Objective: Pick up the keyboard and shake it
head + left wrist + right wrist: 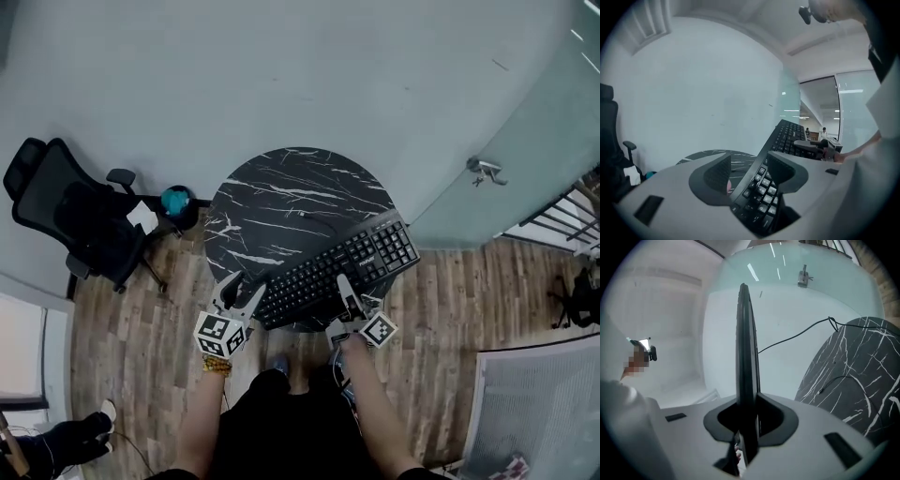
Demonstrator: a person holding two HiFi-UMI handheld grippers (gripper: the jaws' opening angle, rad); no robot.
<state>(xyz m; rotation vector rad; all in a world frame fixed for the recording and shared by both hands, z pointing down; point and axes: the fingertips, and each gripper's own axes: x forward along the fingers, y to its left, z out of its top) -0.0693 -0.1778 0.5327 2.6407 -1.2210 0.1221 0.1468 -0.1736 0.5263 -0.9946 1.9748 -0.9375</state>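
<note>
Jaws of the right gripper (747, 420) clench the keyboard (337, 267) at its near edge. The left gripper (750, 174) straddles its near-left end, jaws released. The keyboard tilts above the marbled counter (281, 187), its long axis running left to far right.

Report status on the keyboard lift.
Right gripper shut on keyboard edge. Left gripper open, keyboard end between its jaws. Keyboard tilted, raised above table. Nothing in the way.
</note>
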